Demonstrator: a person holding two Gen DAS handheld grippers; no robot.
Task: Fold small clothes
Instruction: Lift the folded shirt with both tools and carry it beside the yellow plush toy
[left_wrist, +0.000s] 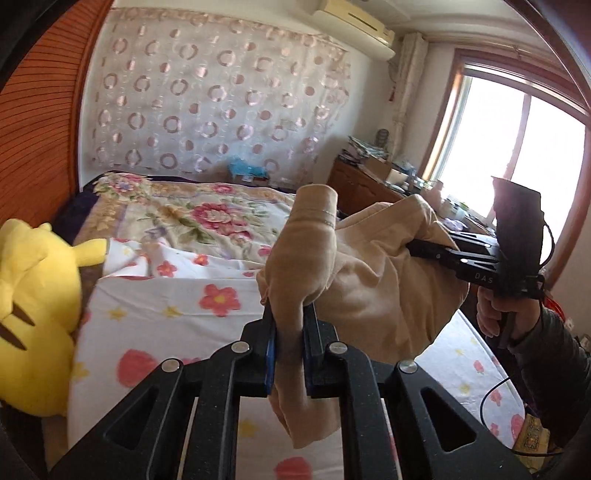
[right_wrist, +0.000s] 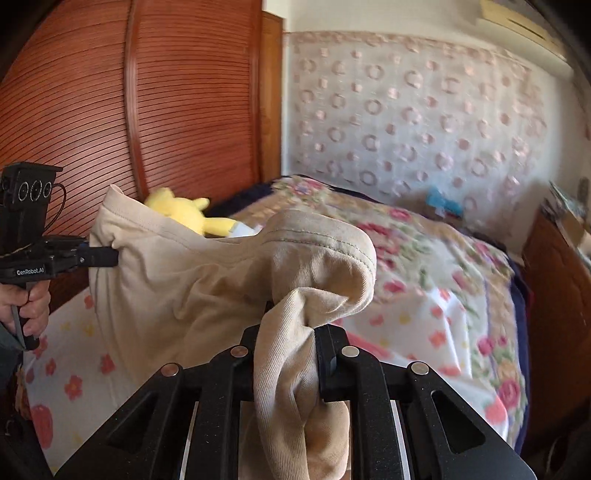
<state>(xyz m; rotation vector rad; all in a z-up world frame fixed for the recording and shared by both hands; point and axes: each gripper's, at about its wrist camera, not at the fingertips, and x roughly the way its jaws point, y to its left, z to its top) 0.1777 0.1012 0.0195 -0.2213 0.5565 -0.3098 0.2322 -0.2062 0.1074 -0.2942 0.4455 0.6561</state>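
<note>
Left wrist view: the beige garment (left_wrist: 369, 280) is held bunched above the bed (left_wrist: 166, 306), grasped by the left tongs (left_wrist: 290, 325) and right tongs (right_wrist: 291, 332). No fold is made yet; spreading and folding remain.

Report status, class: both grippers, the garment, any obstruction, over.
Left gripper and right gripper both shut on beige garment. Garment lifted off bed. Yellow plush toy at bed's edge, clear.
</note>
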